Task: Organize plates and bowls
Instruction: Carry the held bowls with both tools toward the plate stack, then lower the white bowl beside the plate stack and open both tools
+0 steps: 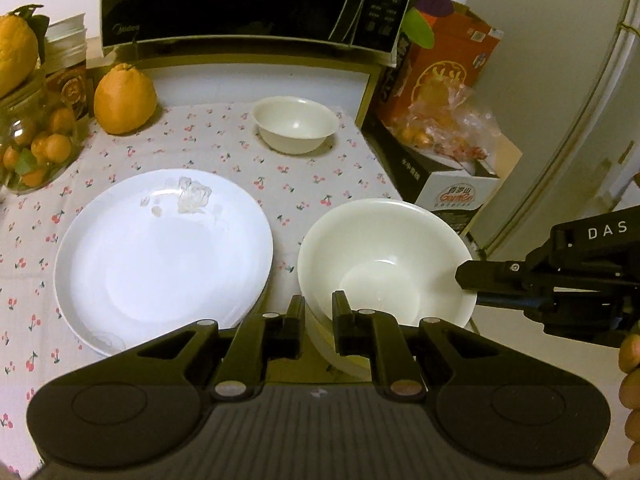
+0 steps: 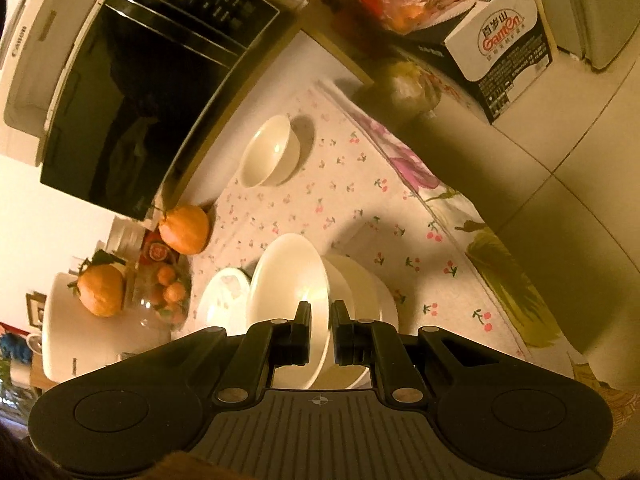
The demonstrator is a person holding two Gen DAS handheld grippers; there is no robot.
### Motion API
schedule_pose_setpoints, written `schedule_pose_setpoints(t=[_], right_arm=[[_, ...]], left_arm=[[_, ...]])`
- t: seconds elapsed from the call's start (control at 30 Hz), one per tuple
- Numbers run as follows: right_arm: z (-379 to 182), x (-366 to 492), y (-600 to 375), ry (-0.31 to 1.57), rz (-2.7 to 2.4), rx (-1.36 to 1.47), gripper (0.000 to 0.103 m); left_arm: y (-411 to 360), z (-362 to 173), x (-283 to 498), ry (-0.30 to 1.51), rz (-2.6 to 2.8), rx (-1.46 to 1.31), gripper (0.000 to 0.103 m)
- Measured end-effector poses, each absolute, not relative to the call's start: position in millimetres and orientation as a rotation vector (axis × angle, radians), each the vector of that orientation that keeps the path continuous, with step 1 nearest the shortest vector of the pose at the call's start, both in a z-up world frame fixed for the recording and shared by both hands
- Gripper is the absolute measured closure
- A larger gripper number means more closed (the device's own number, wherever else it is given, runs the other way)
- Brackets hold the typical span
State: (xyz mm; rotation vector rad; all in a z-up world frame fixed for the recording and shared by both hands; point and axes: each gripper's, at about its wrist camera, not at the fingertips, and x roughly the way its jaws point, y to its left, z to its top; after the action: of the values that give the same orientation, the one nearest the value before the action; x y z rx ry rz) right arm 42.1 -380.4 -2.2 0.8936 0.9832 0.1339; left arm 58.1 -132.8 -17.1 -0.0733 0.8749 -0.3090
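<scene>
A small table under a cherry-print cloth (image 1: 208,140) stands against a wall, with a black microwave (image 1: 240,0) at its back edge.

The large bowl (image 1: 384,256) sits near the front right corner of the table, and both tools are on it. In the right wrist view it appears to rest on or in another white dish beneath it, though how they nest is unclear. The left gripper (image 1: 318,304) straddles the near rim, one finger outside the wall and one inside, jaws narrowly parted and seemingly pinching it. The right gripper (image 2: 320,312) meets the rim on the bowl's right side, likewise closed to a thin gap around the wall; whether it is squeezing or only touching I cannot tell for certain.

Just to the left, near the front left of the table, lies a white plate (image 1: 160,248) with another plate edge showing under it. A small bowl (image 1: 295,124) stands well apart toward the back edge, and a large orange fruit (image 1: 124,100) sits at the back left.

The step in hand looks like moving the large bowl to group it with the small one. That calls for a level lift with both grips firm, clear of the plate.
</scene>
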Motion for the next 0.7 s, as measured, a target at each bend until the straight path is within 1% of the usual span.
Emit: schedule_pose_setpoints(t=[0.4, 0.7], right_arm=[[-16, 48, -376, 1.04, 0.096, 0.85, 0.091], [-17, 49, -376, 1.046, 0.088, 0.837, 0.091]], left_arm=[[-136, -26, 58, 0.908, -0.293, -0.065, 0.09], [-137, -29, 58, 0.913, -0.295, -0.06, 0.09]])
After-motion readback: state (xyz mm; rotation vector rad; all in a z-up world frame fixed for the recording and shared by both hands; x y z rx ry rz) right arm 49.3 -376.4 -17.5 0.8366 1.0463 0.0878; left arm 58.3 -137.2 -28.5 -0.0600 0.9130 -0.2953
